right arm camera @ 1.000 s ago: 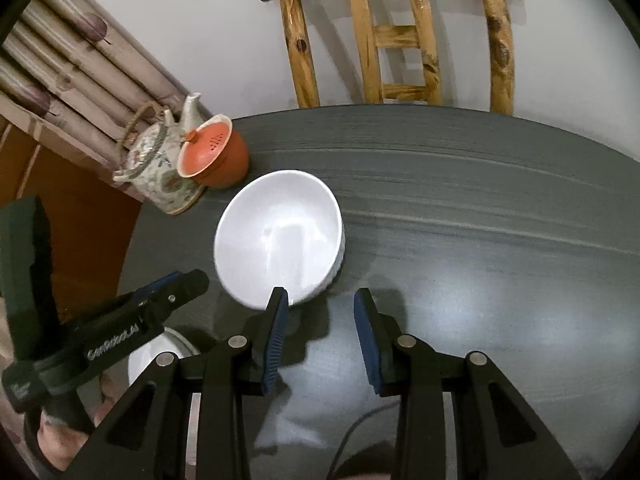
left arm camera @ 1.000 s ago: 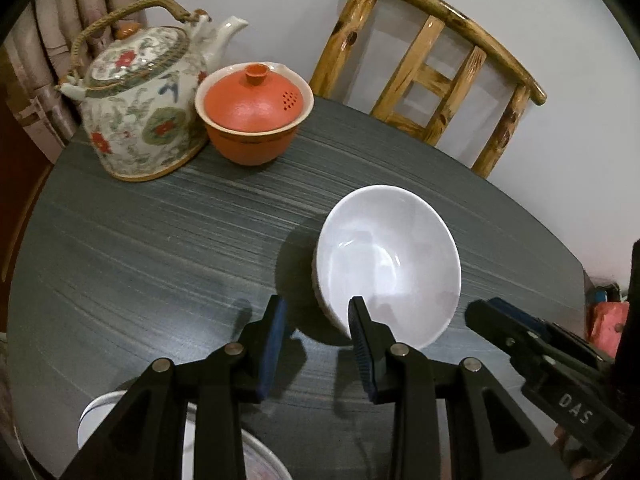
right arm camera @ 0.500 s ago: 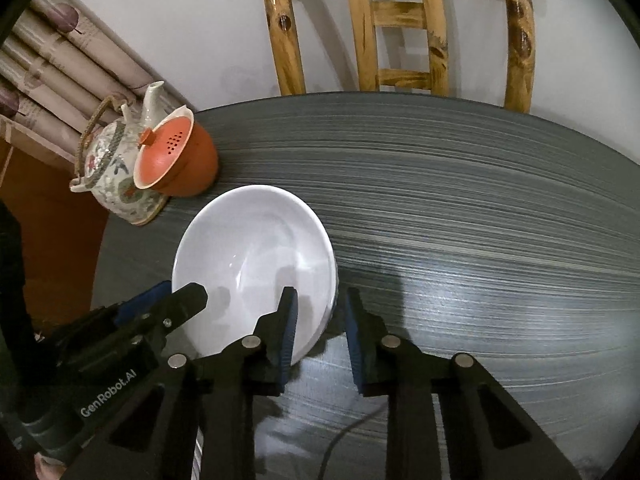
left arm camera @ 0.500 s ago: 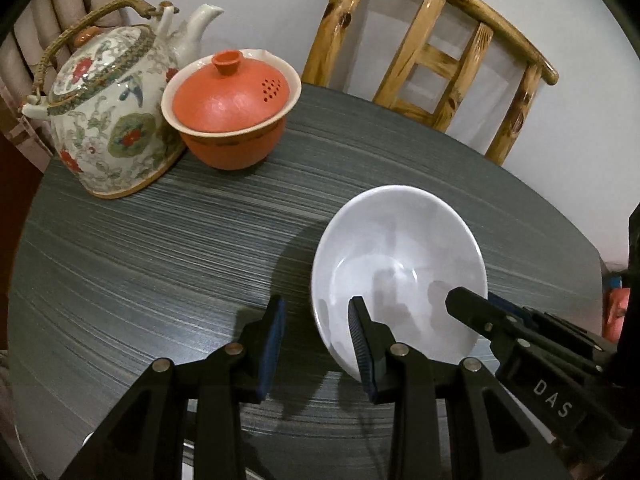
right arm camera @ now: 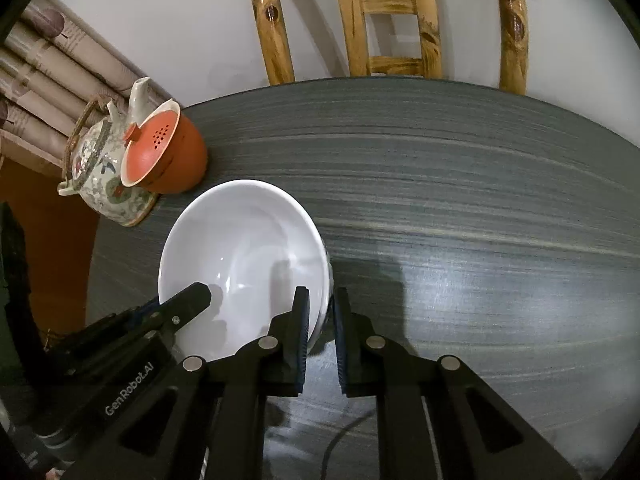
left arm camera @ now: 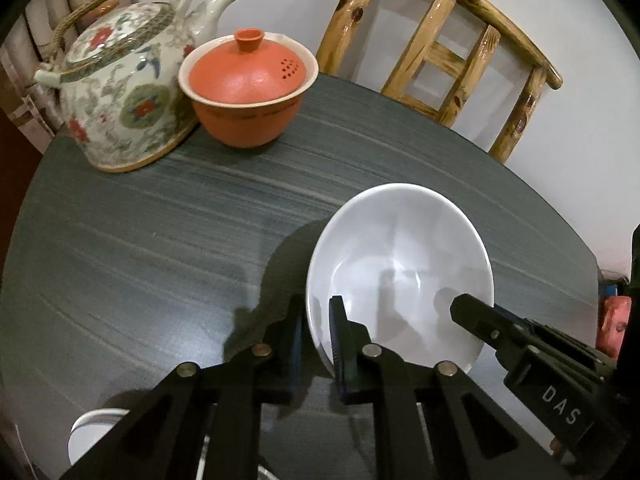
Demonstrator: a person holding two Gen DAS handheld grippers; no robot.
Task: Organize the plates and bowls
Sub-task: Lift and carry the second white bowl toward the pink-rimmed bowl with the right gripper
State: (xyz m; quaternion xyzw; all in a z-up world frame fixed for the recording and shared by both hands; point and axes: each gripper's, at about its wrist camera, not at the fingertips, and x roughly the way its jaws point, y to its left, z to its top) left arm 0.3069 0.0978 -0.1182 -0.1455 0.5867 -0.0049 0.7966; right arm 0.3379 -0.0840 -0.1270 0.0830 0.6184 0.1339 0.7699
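Observation:
A white bowl point(left arm camera: 400, 272) point(right arm camera: 240, 256) stands upright on the dark round table point(left arm camera: 140, 240). My left gripper point(left arm camera: 316, 312) straddles the bowl's near left rim, one finger outside and one inside; its jaws are closing, with the pads against the wall. My right gripper point(right arm camera: 320, 300) is shut on the rim at the bowl's opposite side, again one finger on each side of the wall. Each wrist view also shows a finger of the other gripper reaching over the rim: the right one point(left arm camera: 472, 312), the left one point(right arm camera: 188, 300).
A flowered teapot point(left arm camera: 120, 92) and an orange lidded cup point(left arm camera: 248, 92) stand together at the table's far left. A wooden chair point(left arm camera: 440, 48) is behind the table against the wall. The rim of another white dish point(left arm camera: 92, 428) shows under my left gripper.
Both grippers came down onto the bowl from either side, took its rim between their fingers and closed, the right one first. The bowl has stayed in place.

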